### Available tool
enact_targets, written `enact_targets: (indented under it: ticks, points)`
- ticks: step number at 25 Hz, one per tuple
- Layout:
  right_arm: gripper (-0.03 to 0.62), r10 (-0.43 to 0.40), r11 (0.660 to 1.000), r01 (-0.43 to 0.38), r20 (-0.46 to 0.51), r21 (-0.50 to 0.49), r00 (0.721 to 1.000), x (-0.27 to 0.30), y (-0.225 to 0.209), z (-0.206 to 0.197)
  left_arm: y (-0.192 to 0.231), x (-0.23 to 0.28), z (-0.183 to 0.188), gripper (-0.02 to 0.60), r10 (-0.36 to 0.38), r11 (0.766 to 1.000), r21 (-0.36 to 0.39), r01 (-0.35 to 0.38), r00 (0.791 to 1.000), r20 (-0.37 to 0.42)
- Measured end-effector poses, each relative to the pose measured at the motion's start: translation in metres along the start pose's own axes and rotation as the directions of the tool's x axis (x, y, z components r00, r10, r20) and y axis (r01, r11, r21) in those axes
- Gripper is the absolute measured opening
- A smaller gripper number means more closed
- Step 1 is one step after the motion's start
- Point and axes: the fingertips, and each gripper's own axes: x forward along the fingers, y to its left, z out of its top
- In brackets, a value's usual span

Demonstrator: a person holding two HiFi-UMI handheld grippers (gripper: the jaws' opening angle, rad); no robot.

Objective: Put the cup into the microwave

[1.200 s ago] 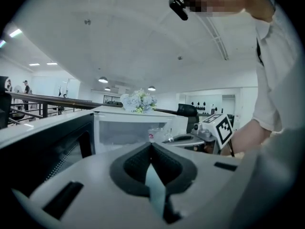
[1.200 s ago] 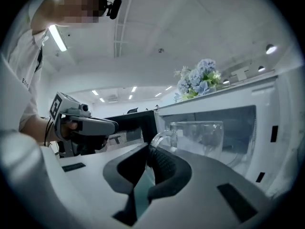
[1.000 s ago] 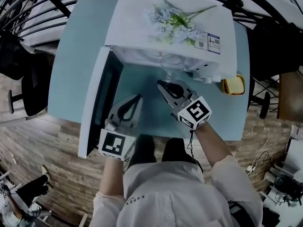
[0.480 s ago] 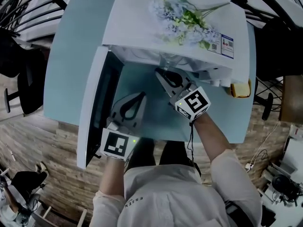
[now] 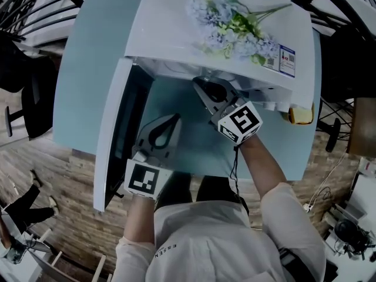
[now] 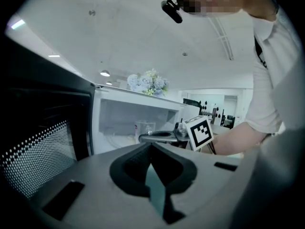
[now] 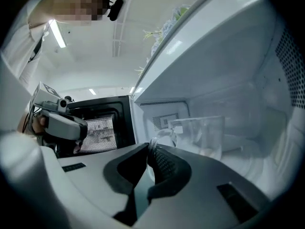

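Head view: right gripper [image 5: 202, 90] at the microwave's [image 5: 176, 22] front edge, open door [image 5: 114, 134] left of its fingers. Left gripper view: left gripper's [image 6: 150, 148] fingers pressed together, empty. Right gripper view: fingers pinch the cup's [image 7: 205, 135] handle [image 7: 159, 136]; cup inside, clear of the walls [image 7: 228, 66].

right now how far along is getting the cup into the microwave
Done: the microwave door stands open and the clear glass cup is inside the cavity. In hand: the right gripper is shut on the cup's handle; the left gripper is shut, empty, outside. Left: release and withdraw; whether the cup rests on the cavity floor, I can't tell.
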Motion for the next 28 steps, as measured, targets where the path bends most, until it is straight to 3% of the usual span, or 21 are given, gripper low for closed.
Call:
enact_targets:
  ticks: [22,25,28]
  points:
    - [0.024,-0.041,0.998,0.037,-0.09,-0.044,0.995,-0.006,-0.018,-0.017,-0.012,0.008,-0.006,0.0,0.002,1.0,-0.013,-0.002,1.0,-0.009]
    - [0.098,-0.04,0.999,0.038,-0.084,-0.03,0.996,-0.013,-0.02,-0.02,-0.012,0.009,-0.009,0.0,-0.001,1.0,-0.014,0.001,1.0,-0.013]
    - [0.109,-0.076,0.997,0.075,-0.085,-0.005,0.993,-0.023,-0.027,-0.028,-0.013,0.01,-0.012,0.0,-0.008,1.0,-0.017,0.008,1.0,-0.018]
